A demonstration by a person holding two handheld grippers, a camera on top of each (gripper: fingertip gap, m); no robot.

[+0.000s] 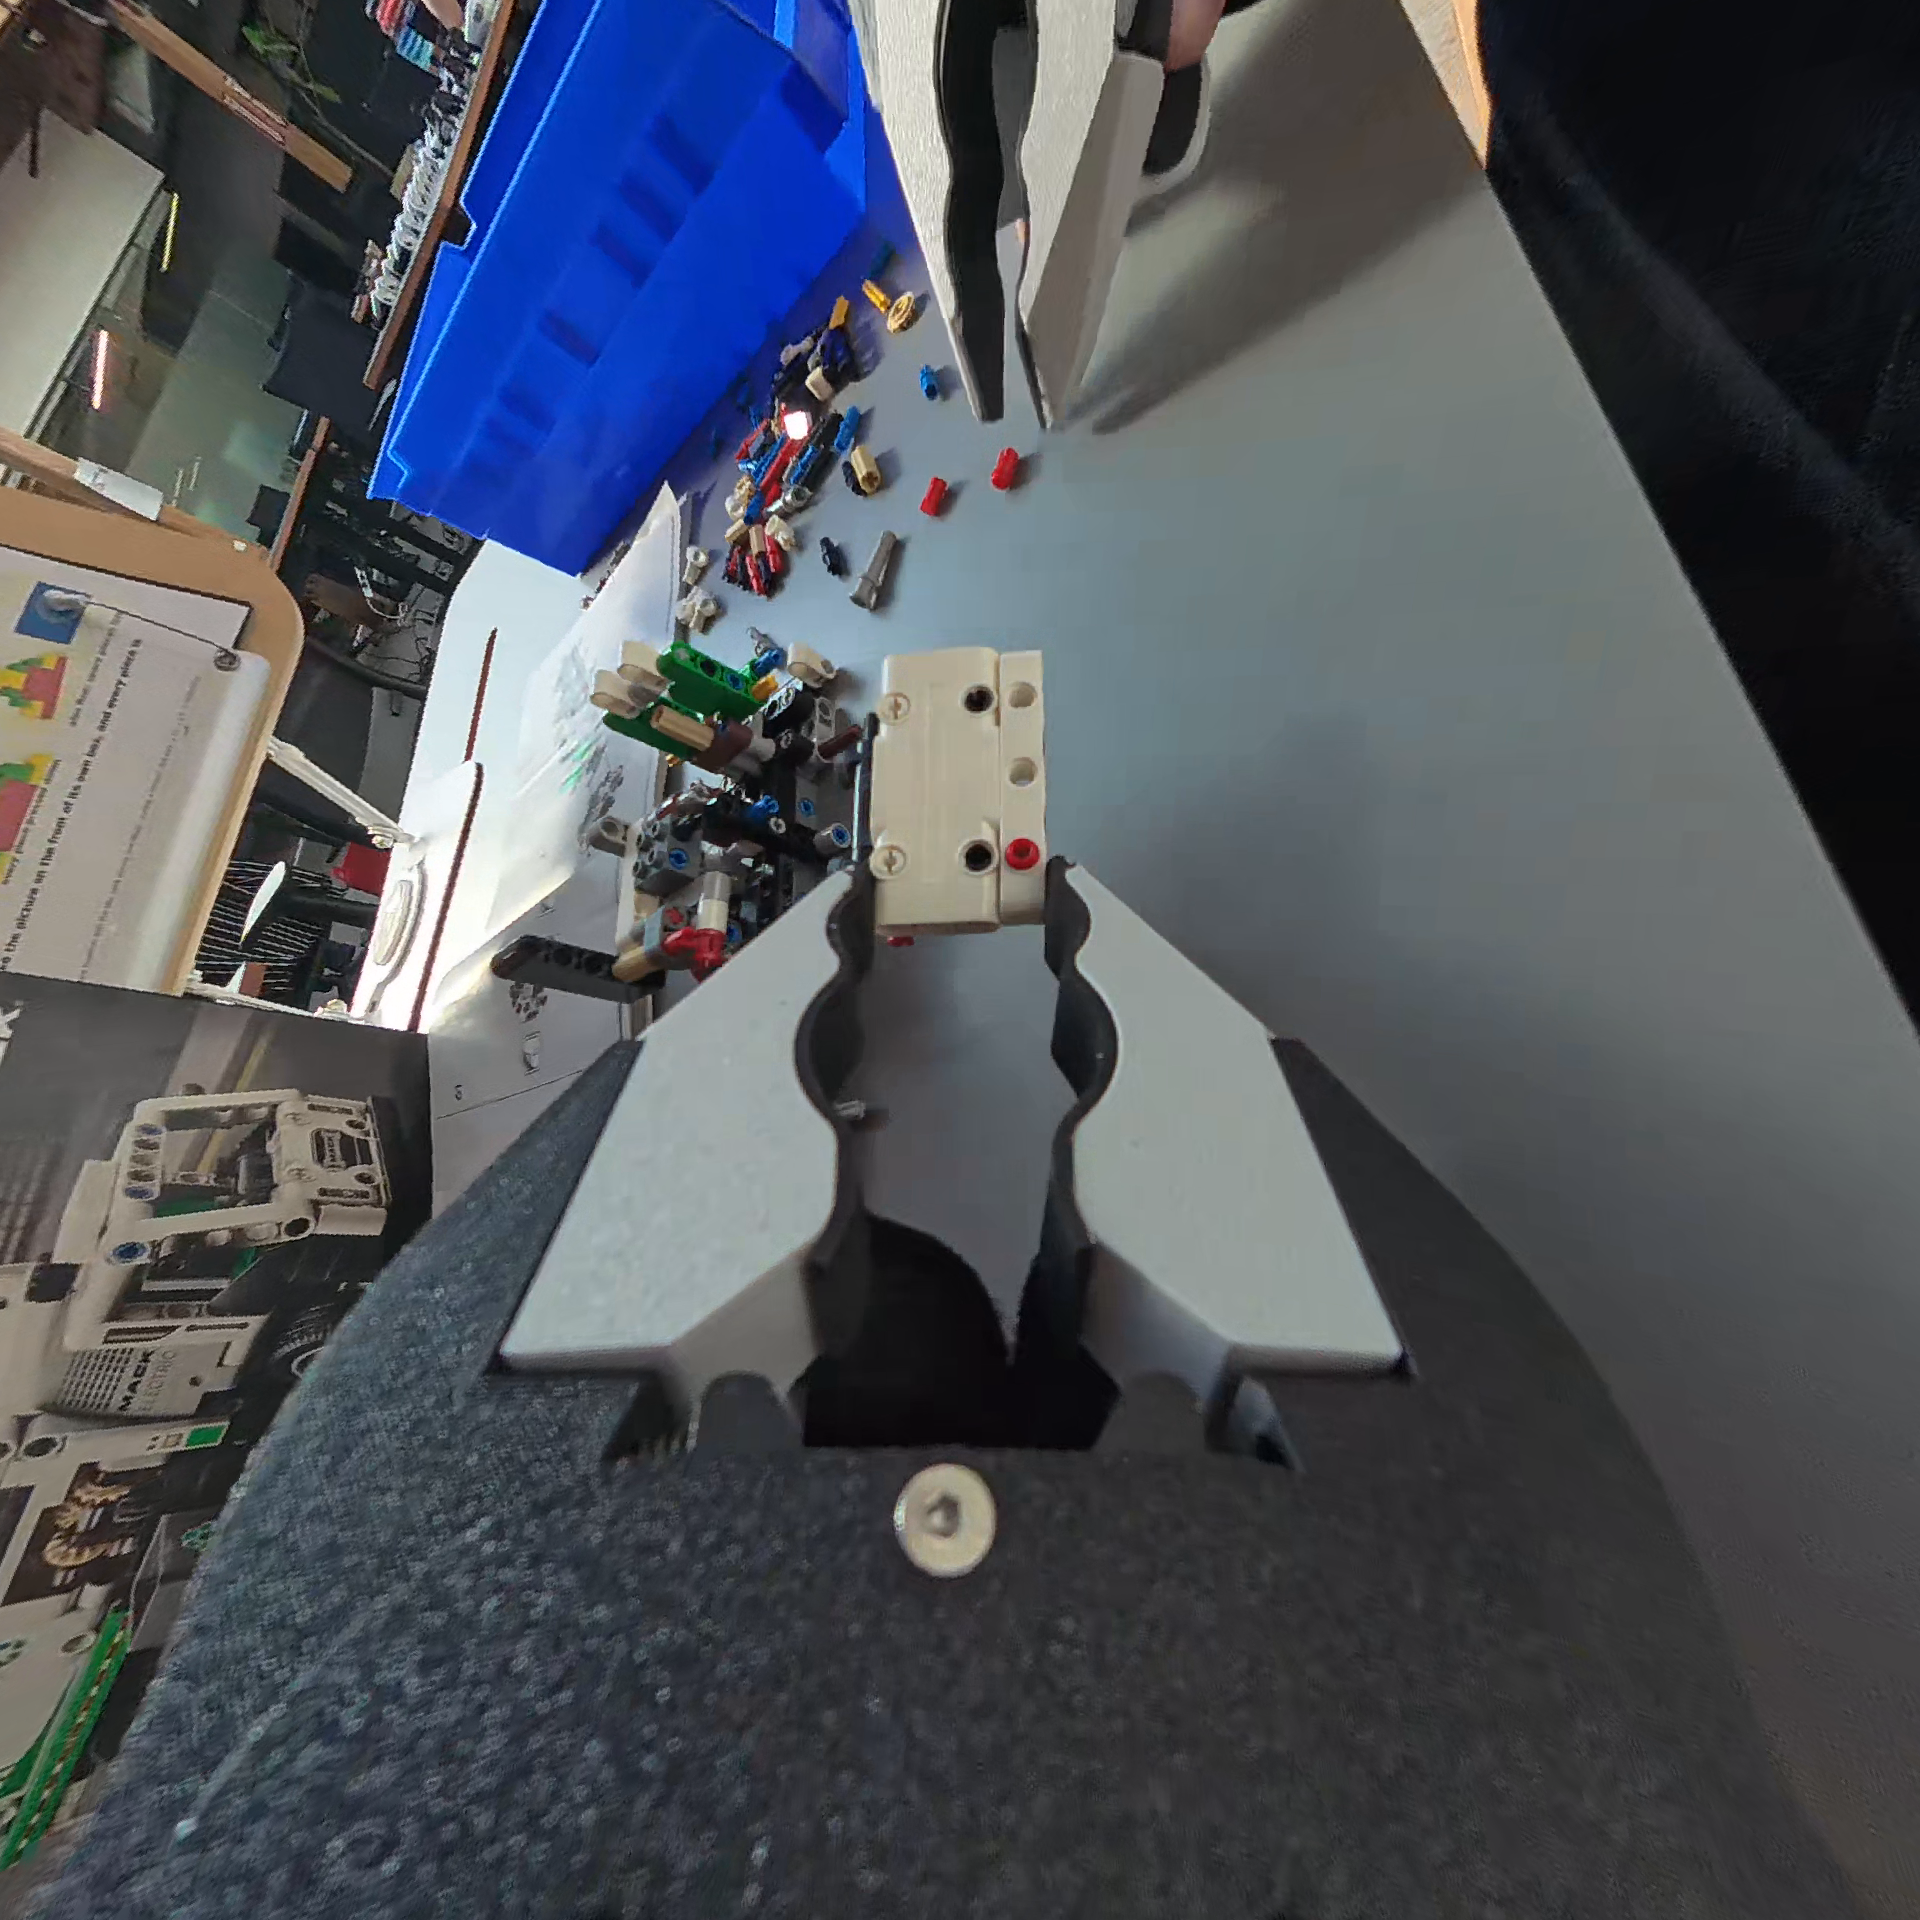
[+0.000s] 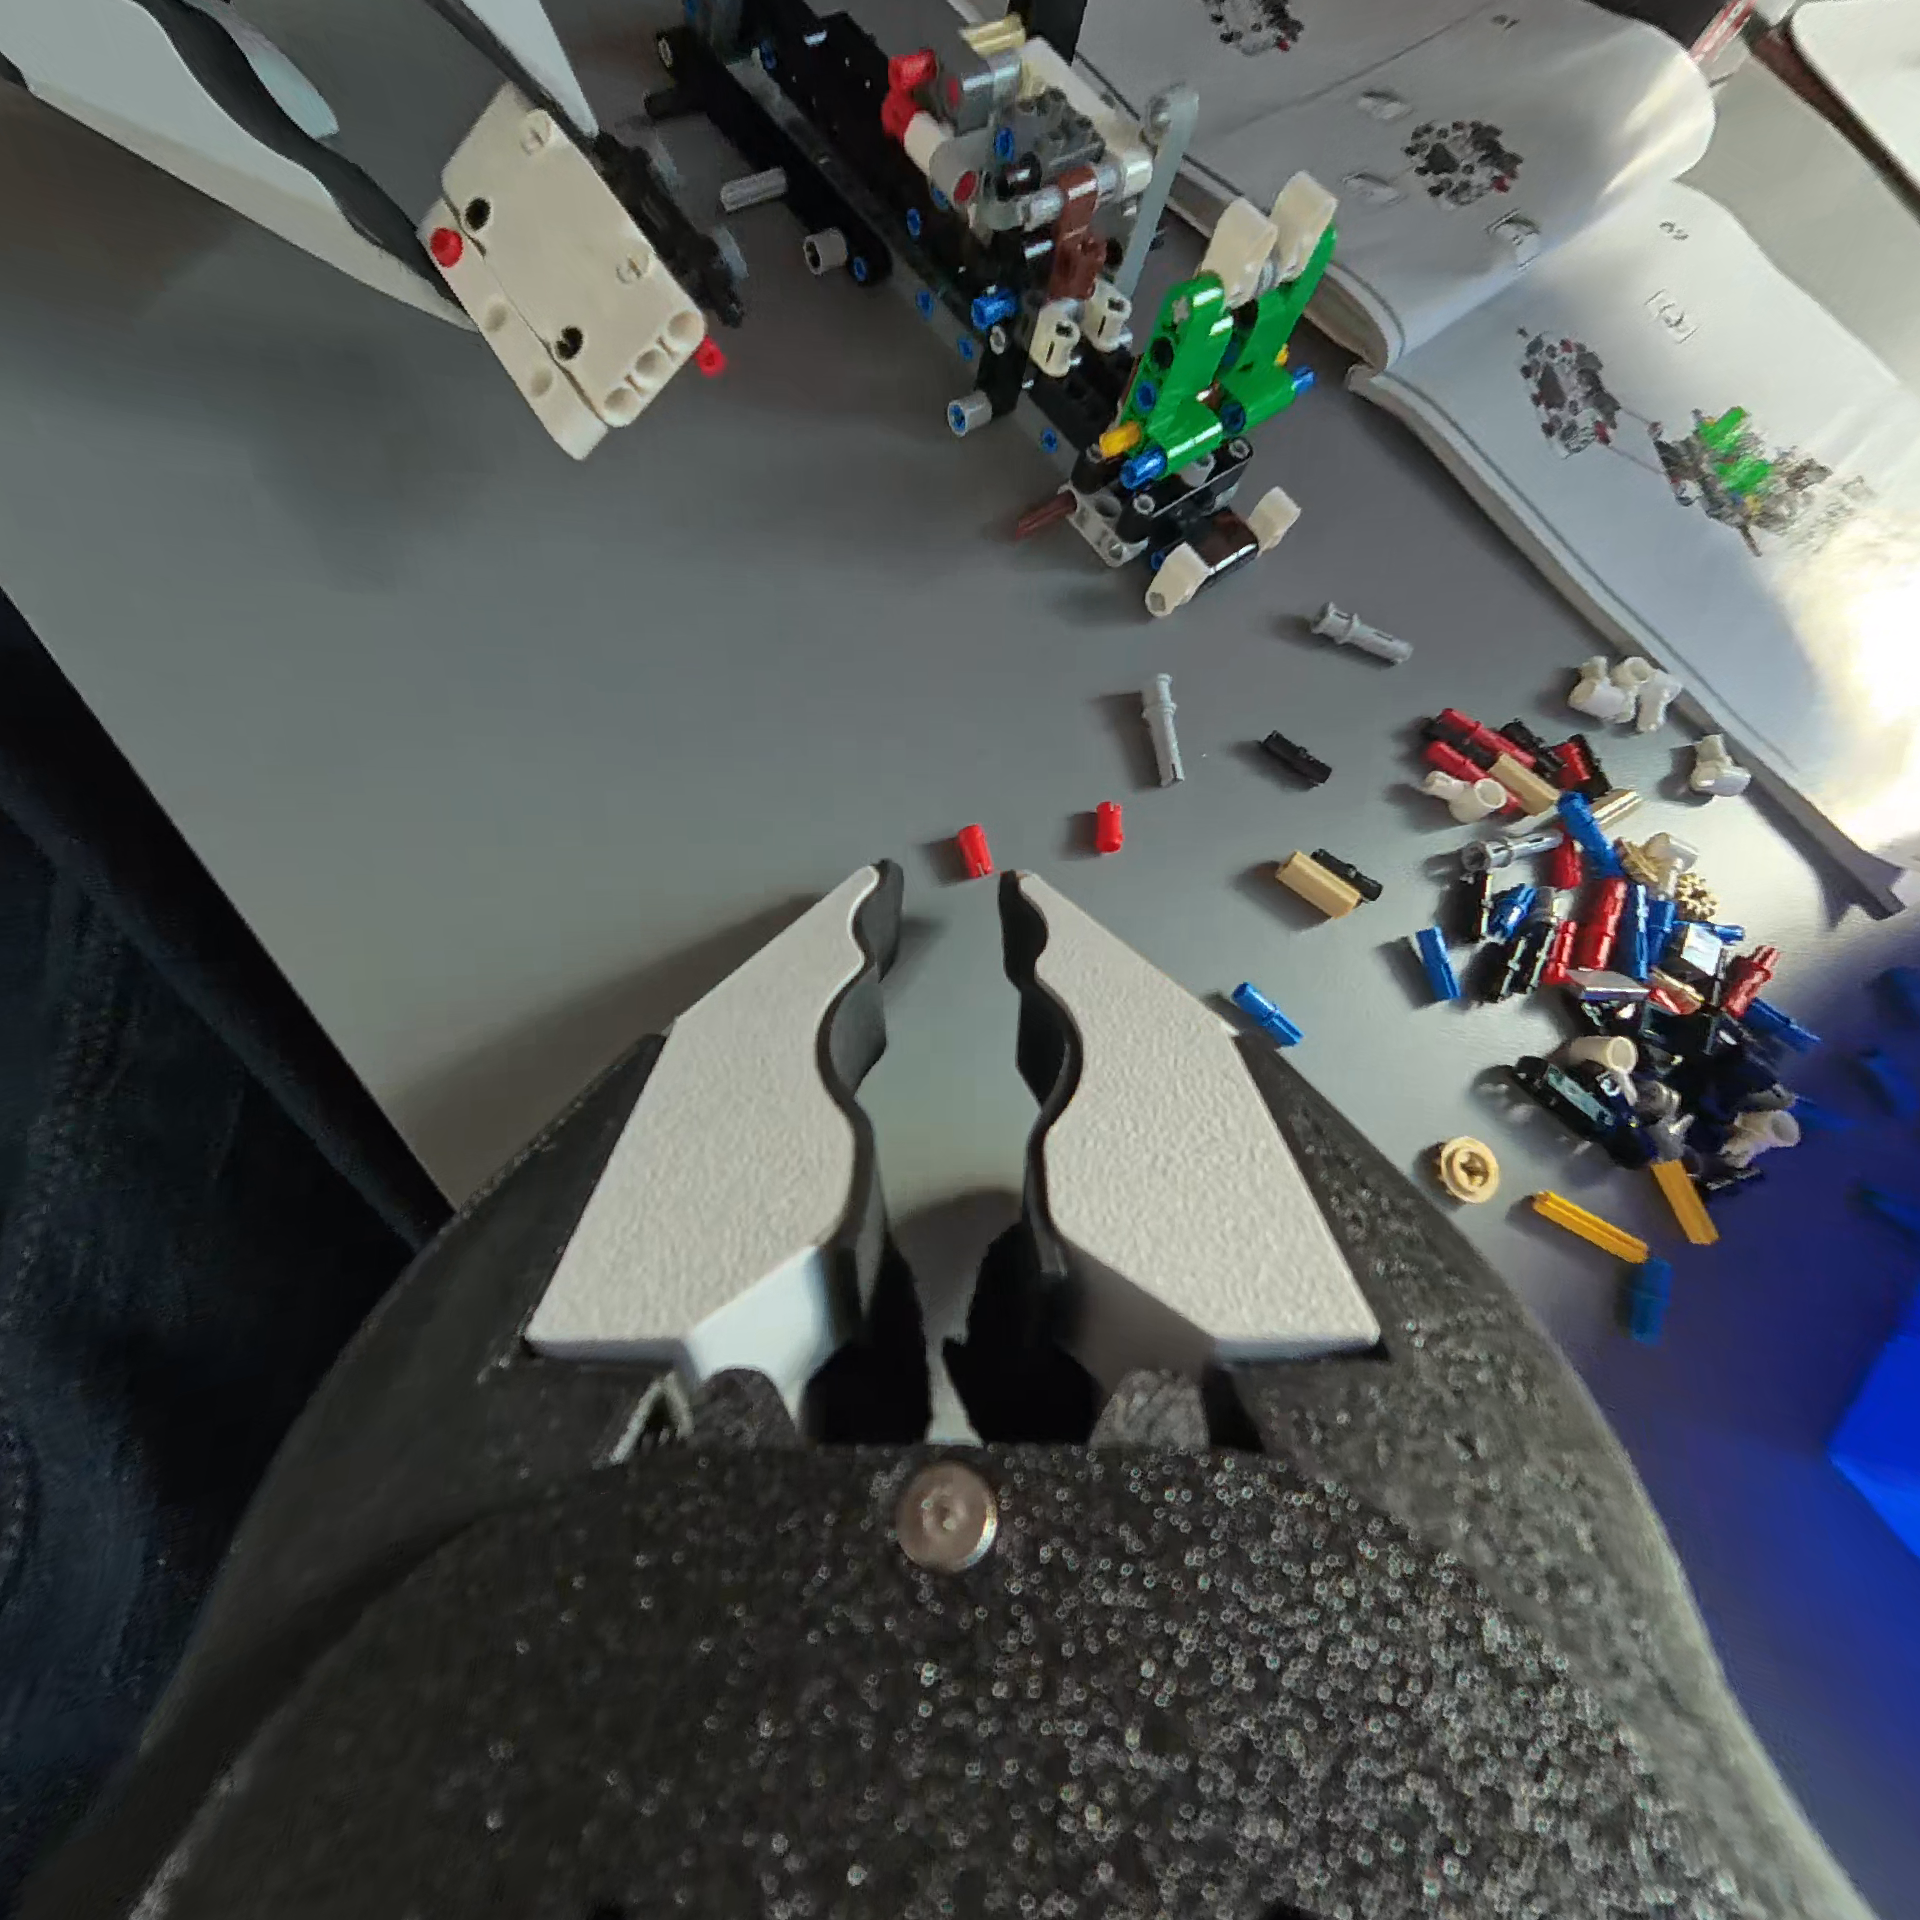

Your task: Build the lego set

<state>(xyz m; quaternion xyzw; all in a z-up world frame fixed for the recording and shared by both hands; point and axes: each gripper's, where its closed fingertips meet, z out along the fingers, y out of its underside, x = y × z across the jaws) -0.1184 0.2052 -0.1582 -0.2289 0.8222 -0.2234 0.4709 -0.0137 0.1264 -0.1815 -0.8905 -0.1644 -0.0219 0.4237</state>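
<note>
Both grippers frame my view: left gripper point(image 1: 956, 894) clamps the white block point(image 1: 951, 790), right gripper point(image 2: 951, 883) gapes empty, red pin point(image 2: 972, 850) at twelve o'clock unpicked.

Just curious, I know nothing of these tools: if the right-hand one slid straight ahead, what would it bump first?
Probably the small red peg lying just beyond the right gripper, though height above the table is unclear.

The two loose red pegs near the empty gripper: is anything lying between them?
No. In the right wrist view only bare grey table separates the near red peg, just beyond the open right gripper, from the other red peg.
</note>
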